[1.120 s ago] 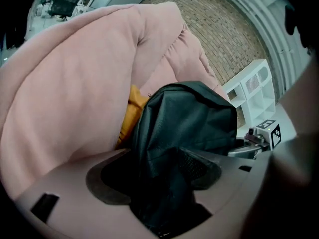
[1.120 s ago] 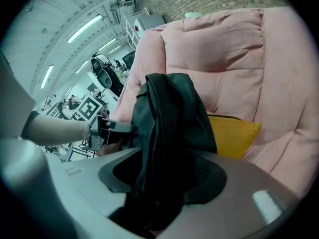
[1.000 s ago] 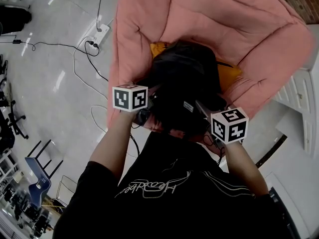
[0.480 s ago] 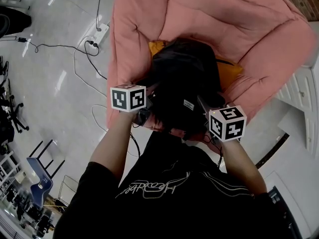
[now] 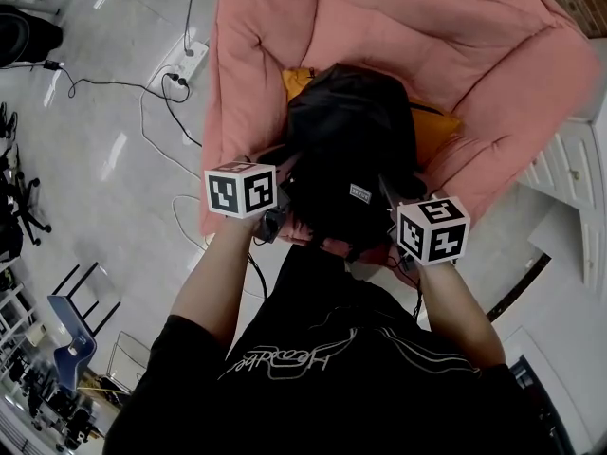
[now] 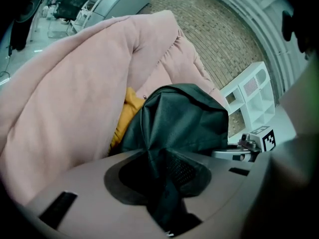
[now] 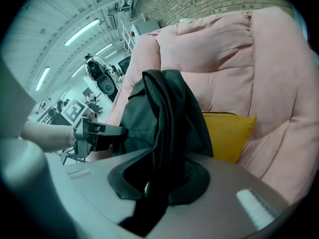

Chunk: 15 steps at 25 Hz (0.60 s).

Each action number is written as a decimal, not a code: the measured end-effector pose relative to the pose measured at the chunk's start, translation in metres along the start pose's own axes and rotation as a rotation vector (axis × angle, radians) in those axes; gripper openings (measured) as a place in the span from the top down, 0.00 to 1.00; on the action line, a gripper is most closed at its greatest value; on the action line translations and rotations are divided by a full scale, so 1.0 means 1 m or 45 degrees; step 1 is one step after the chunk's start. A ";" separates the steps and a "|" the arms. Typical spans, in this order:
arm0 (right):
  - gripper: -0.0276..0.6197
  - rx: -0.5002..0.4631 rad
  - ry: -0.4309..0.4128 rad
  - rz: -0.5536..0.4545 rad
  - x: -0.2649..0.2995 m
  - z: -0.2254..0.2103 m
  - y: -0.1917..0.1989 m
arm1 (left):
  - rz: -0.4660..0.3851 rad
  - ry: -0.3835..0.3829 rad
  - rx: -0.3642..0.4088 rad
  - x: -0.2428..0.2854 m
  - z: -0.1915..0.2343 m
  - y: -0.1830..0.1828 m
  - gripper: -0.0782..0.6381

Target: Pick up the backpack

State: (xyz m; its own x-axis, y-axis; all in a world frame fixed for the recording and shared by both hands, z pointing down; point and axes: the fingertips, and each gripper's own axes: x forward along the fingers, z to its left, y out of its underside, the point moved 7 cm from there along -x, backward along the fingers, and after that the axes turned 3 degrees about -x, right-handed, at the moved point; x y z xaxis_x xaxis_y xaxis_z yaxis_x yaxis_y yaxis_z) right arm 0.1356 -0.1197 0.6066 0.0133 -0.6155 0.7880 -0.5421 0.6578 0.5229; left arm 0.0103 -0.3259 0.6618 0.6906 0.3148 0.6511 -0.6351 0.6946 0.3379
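L gripper point(image 6: 162, 185) & R gripper point(image 7: 152, 188) were wide a sec ago. Now both are closing and pinch black cloth at the backpack's point(image 5: 346, 150) near edge, at 7 & 5 o'clock. Bag sits on the yellow pillow point(image 5: 438, 133), which peeks out at 2 o'clock, on the pink couch point(image 5: 455, 36). Grip looks ready, so lift can prob. start.

One black backpack point(image 5: 346, 150), one yellow cushion point(image 5: 438, 136) and one pink armchair point(image 5: 427, 36) are counted. One white power strip point(image 5: 190, 64) and one blue chair point(image 5: 74, 344) are seen on the floor point(image 5: 95, 178), with one white cabinet point(image 5: 569, 173).
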 end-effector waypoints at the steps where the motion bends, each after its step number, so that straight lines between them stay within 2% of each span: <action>1: 0.85 0.003 -0.005 -0.005 -0.001 0.000 0.001 | -0.006 -0.001 0.001 -0.002 -0.002 0.002 0.75; 15: 0.87 0.088 -0.105 -0.107 -0.039 0.020 0.018 | -0.111 -0.053 0.014 -0.050 -0.042 0.028 0.80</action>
State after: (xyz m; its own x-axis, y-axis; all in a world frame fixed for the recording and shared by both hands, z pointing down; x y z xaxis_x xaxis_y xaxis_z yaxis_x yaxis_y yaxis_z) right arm 0.1083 -0.0925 0.5785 -0.0064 -0.7026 0.7116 -0.5985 0.5728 0.5601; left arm -0.0273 -0.2950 0.6095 0.7285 0.2265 0.6465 -0.5774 0.7109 0.4016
